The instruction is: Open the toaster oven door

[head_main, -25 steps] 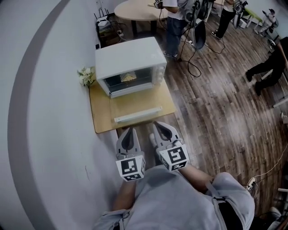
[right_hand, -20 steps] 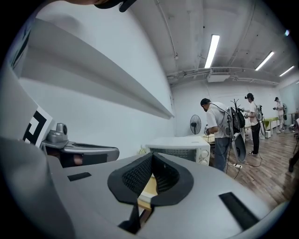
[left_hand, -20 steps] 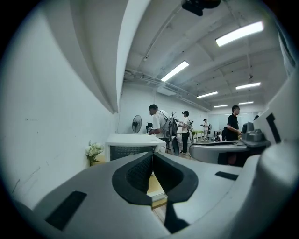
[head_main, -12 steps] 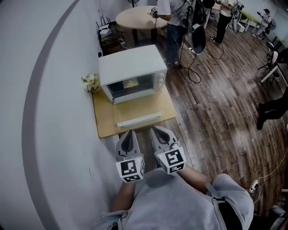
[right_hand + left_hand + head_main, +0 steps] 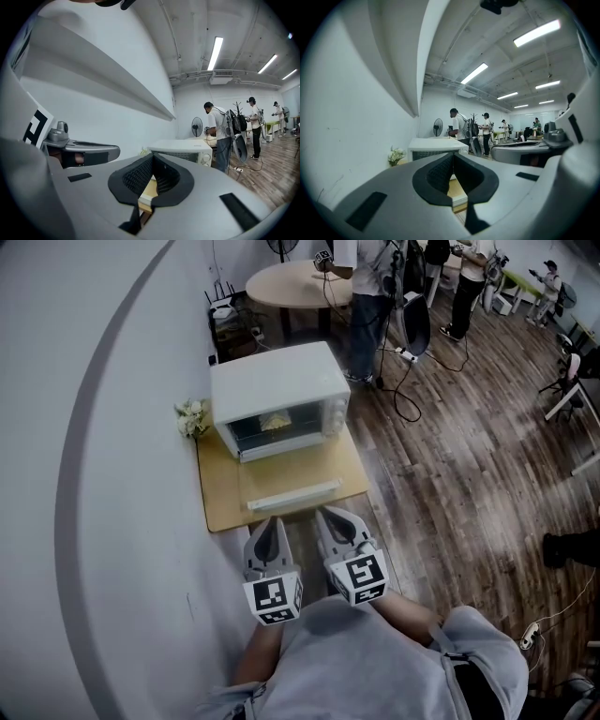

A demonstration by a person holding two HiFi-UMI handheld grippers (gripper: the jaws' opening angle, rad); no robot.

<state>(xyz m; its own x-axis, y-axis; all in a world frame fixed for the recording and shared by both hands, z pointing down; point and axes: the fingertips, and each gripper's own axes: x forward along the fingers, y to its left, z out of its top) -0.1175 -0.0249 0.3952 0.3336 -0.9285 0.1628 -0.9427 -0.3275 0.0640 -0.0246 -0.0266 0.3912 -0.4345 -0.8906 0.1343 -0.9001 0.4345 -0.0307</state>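
Hovering short of the tabletop's (image 5: 217,502) near edge, your left gripper (image 5: 273,522) and right gripper (image 5: 324,515) have fingers together, empty; unopened, they may skid off the door (image 5: 277,427) of the toaster oven (image 5: 277,385) at the far edge.

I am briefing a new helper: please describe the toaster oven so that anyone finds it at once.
Against the white wall stands a low wooden table; the toaster oven sits at its far end. It is the only big white box there, with a dark glass front, unlike the small white flowers beside it and the slim white bar nearer the front edge.
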